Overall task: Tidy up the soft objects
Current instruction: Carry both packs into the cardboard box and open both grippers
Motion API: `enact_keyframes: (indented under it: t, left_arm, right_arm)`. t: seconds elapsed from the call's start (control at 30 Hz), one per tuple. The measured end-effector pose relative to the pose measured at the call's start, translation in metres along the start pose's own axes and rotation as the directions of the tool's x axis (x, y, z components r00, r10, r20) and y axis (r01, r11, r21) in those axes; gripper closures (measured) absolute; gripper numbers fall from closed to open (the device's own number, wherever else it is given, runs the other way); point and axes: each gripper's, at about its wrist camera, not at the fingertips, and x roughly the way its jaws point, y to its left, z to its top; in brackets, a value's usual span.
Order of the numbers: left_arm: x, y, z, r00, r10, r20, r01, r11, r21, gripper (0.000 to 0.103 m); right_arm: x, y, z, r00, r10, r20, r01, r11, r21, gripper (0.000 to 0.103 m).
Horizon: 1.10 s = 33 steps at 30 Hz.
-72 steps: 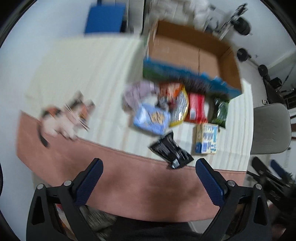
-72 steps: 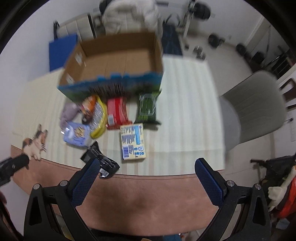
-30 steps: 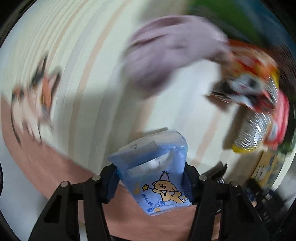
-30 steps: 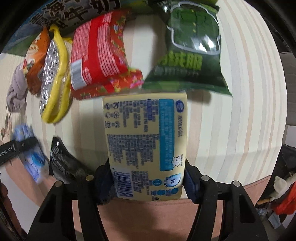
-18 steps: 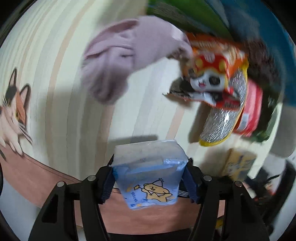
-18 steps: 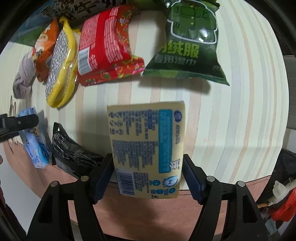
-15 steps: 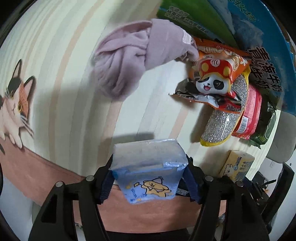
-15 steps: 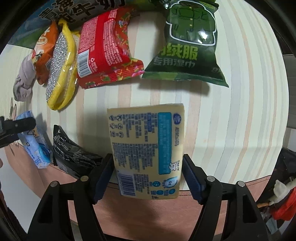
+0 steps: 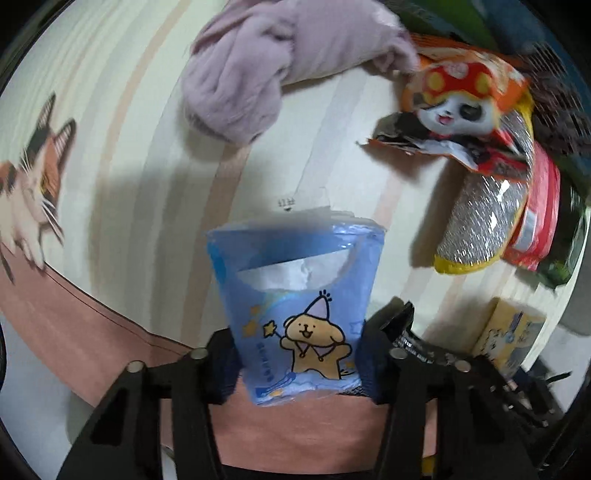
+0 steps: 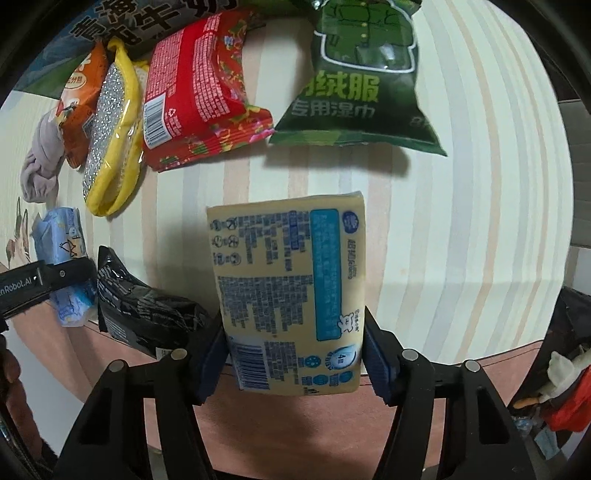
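Note:
My left gripper (image 9: pixel 297 354) is shut on a blue tissue pack (image 9: pixel 295 295) with a cartoon bear and holds it just above the striped tablecloth (image 9: pixel 129 110). My right gripper (image 10: pixel 295 354) is shut on a yellow tissue pack (image 10: pixel 288 280) with blue print. The blue pack and the left gripper also show in the right wrist view (image 10: pixel 61 258). A lilac cloth bundle (image 9: pixel 258 70) lies beyond the blue pack.
An orange panda snack bag (image 9: pixel 461 110), a yellow scouring sponge (image 10: pixel 110 133), a red pack (image 10: pixel 199 88), a green wipes pack (image 10: pixel 362 77) and a black pack (image 10: pixel 144 306) lie on the table. A printed box wall (image 10: pixel 140 18) stands behind them.
Both grippers closed on their packs and have lifted them slightly. The left gripper has tilted, so the blue pack's front now faces the camera.

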Motion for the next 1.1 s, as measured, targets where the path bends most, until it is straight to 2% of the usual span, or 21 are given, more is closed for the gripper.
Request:
enact_keyframes:
  t: [0.03, 0.13, 0.23, 0.43, 0.6, 0.7, 0.73, 0.8, 0.83, 0.87, 0.93, 0.97, 1.0, 1.03, 1.1]
  left_arm:
    - [0.002, -0.003, -0.007, 1.0, 0.015, 0.012, -0.015, 1.0, 0.015, 0.063]
    - [0.006, -0.01, -0.036, 0.996, 0.055, 0.064, -0.058, 0.997, 0.044, 0.063]
    - [-0.003, -0.033, -0.062, 0.992, 0.062, 0.113, -0.069, 0.996, 0.062, 0.063]
    - [-0.045, -0.061, -0.136, 0.978, -0.041, 0.203, 0.021, 0.995, 0.099, 0.063]
    - [-0.103, -0.099, -0.163, 0.943, -0.153, 0.295, 0.096, 0.976, 0.197, 0.063]
    - [-0.133, -0.12, -0.143, 0.93, -0.216, 0.297, 0.144, 0.958, 0.247, 0.063]
    - [-0.148, -0.128, -0.117, 0.929, -0.221, 0.296, 0.145, 0.955, 0.257, 0.063]
    - [-0.155, -0.141, -0.1, 0.929, -0.214, 0.301, 0.129, 0.952, 0.277, 0.063]
    - [-0.165, -0.14, -0.085, 0.932, -0.212, 0.296, 0.126, 0.951, 0.282, 0.063]
    - [-0.156, -0.147, -0.068, 0.937, -0.211, 0.279, 0.13, 0.95, 0.283, 0.063]
    - [-0.175, -0.131, -0.046, 0.946, -0.217, 0.241, 0.142, 0.945, 0.294, 0.063]
    - [-0.157, -0.135, -0.032, 0.953, -0.209, 0.22, 0.138, 0.944, 0.298, 0.063]
    - [-0.17, -0.144, -0.015, 0.959, -0.199, 0.203, 0.132, 0.945, 0.3, 0.063]
    - [-0.207, -0.159, 0.009, 0.963, -0.192, 0.188, 0.129, 0.945, 0.3, 0.063]
    - [-0.194, -0.157, 0.033, 0.973, -0.174, 0.15, 0.121, 0.944, 0.307, 0.063]
  right_arm:
    - [-0.002, 0.0, -0.004, 1.0, 0.0, 0.006, 0.0, 1.0, -0.003, 0.037]
    - [-0.006, -0.003, -0.017, 0.999, 0.028, 0.026, -0.028, 1.0, 0.0, 0.037]
    - [-0.02, -0.007, -0.031, 0.996, 0.076, 0.049, -0.075, 0.997, -0.006, 0.037]
    - [-0.079, -0.015, -0.054, 0.965, 0.229, 0.128, -0.222, 0.973, -0.067, 0.037]
    - [-0.16, -0.015, -0.041, 0.918, 0.325, 0.226, -0.303, 0.945, -0.125, 0.037]
    - [-0.2, -0.015, -0.01, 0.898, 0.343, 0.277, -0.313, 0.938, -0.145, 0.037]
    - [-0.209, -0.014, 0.001, 0.894, 0.334, 0.297, -0.303, 0.941, -0.149, 0.037]
    - [-0.218, -0.012, 0.031, 0.892, 0.297, 0.341, -0.262, 0.954, -0.146, 0.037]
    - [-0.218, -0.01, 0.045, 0.894, 0.28, 0.351, -0.245, 0.959, -0.141, 0.037]
    - [-0.215, -0.01, 0.065, 0.897, 0.263, 0.355, -0.233, 0.964, -0.126, 0.037]
    - [-0.204, -0.012, 0.1, 0.906, 0.25, 0.342, -0.226, 0.968, -0.11, 0.037]
    - [-0.193, -0.013, 0.117, 0.912, 0.235, 0.337, -0.214, 0.972, -0.098, 0.037]
    - [-0.186, -0.015, 0.134, 0.919, 0.215, 0.33, -0.196, 0.976, -0.09, 0.037]
    - [-0.175, -0.015, 0.148, 0.926, 0.197, 0.321, -0.179, 0.98, -0.085, 0.037]
    - [-0.16, -0.011, 0.186, 0.94, 0.161, 0.301, -0.144, 0.986, -0.078, 0.037]
